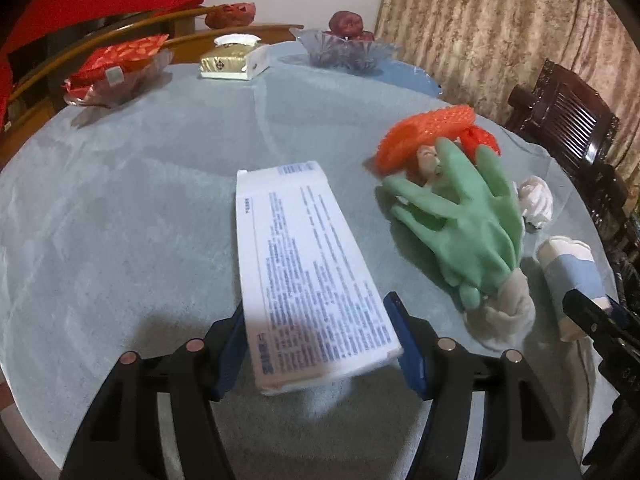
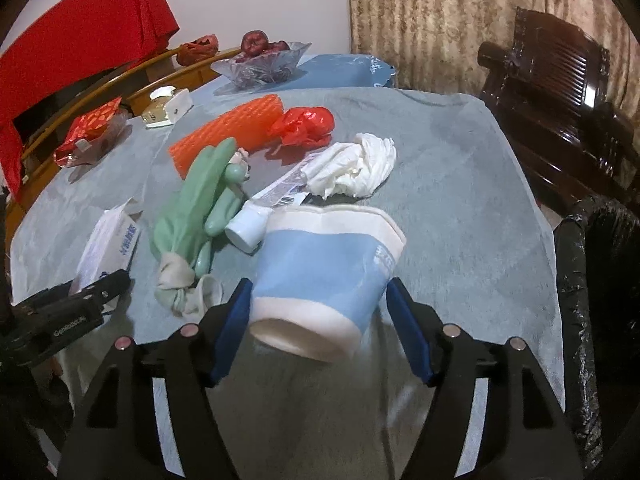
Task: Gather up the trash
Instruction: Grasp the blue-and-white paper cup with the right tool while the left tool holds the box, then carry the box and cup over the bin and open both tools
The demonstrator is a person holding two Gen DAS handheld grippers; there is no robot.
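White box [image 1: 316, 276] between left tongs [image 1: 320, 344]

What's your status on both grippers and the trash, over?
Left gripper clamped on white printed box. Right gripper clamped on blue-and-white cup. Green glove, orange mesh sleeve, crumpled tissue on table. Path clear.

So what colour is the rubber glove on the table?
Pale green glove, with a whitish knotted cuff; the left wrist view shows it best.

On the table [image 1: 120, 184], the box [image 1: 308, 268] lies left of the glove [image 1: 460, 220]. The cup [image 2: 324, 276] lies right of the glove. Netting [image 2: 228, 136] lies beyond the glove, seemingly touching it.
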